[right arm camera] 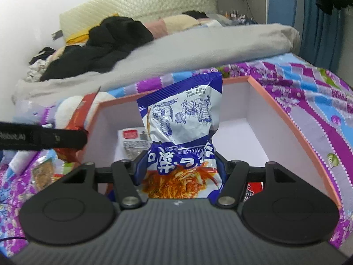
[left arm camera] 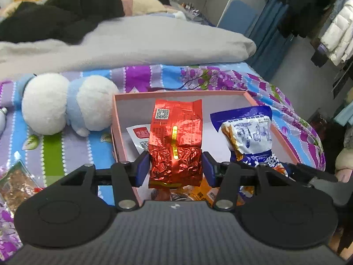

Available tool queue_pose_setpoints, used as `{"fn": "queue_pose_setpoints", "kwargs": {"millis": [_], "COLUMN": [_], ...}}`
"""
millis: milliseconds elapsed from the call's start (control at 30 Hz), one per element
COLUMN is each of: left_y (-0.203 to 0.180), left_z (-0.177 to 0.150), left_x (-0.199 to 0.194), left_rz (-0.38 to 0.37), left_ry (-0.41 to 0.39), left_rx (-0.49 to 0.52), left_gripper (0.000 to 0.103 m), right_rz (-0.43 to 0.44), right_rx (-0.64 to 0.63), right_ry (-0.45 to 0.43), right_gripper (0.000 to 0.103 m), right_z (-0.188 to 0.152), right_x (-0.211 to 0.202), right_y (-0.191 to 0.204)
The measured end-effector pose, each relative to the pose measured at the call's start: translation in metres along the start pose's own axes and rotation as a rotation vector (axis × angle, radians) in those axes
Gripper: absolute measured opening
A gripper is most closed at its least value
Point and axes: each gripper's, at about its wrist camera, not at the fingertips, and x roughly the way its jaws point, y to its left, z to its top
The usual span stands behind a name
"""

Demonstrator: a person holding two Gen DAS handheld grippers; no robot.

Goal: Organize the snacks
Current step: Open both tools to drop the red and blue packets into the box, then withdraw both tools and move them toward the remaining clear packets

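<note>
Your left gripper (left arm camera: 175,166) is clamped on a crinkled red foil packet with a gold strip down its middle (left arm camera: 176,141); the blue pads (left arm camera: 142,167) press its lower half from both sides, and the packet's long axis runs straight out ahead of the fingers, its sealed top farthest from you

Your right gripper (right arm camera: 179,167) is clamped the same way on a blue and white plastic noodle bag (right arm camera: 183,130), lower half between the pads, top edge pointing forward

Both packets hang over a shallow pink cardboard box with a white inside (left arm camera: 183,92), which lies just ahead of and below both sets of fingers on a purple, blue and green patterned bedspread (left arm camera: 55,148)

A small white sachet with a red label (left arm camera: 140,138) already lies on the box floor, ahead and to the left of the red packet

The open white floor sits ahead of the right fingers and off to their right; the red packet is closer to the box's left wall, so each hand probably lowers on its own side

No full stop closes this
</note>
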Motion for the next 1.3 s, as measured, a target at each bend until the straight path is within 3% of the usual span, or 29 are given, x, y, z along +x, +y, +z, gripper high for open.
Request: {"fn": "queue_pose_setpoints", "kwargs": {"millis": [300,367,533,600,667,1033,1300], "left_y": [0.008,0.011,0.015,0.014,0.012,-0.003,-0.004], "left_z": [0.006,0.005,0.004,0.004,0.003,-0.017,-0.049], "left_x": [0.033,0.032,0.016,0.005,-0.008,-0.104,-0.175], "left_rz": [0.001,0.007,0.006,0.011,0.014,0.013,0.020], "left_ry": [0.033,0.025,0.003,-0.011,-0.027,-0.141,-0.206], "left_rx": [0.021,0.014,0.004,0.008,0.008,0.015,0.016], "left_gripper": [0.060,0.068,0.068,0.068,0.068,0.068,0.068], "right_rz": [-0.016,-0.019,-0.021,-0.015,-0.002,0.023,0.052], "right_rx": [0.041,0.050,0.020,0.033,0.056,0.049,0.040], "right_ry": [0.062,0.077,0.095,0.090,0.085,-0.003,-0.072], "right_gripper": [0.066,0.070,0.071,0.072,0.083,0.082,0.082], "right_z": [-0.003,-0.004,-0.007,-0.007,-0.006,-0.003,-0.015], "right_x": [0.039,0.044,0.043,0.038,0.032,-0.039,-0.098], "right_y": [-0.008,-0.010,-0.005,-0.004,-0.006,0.009,0.027]}}
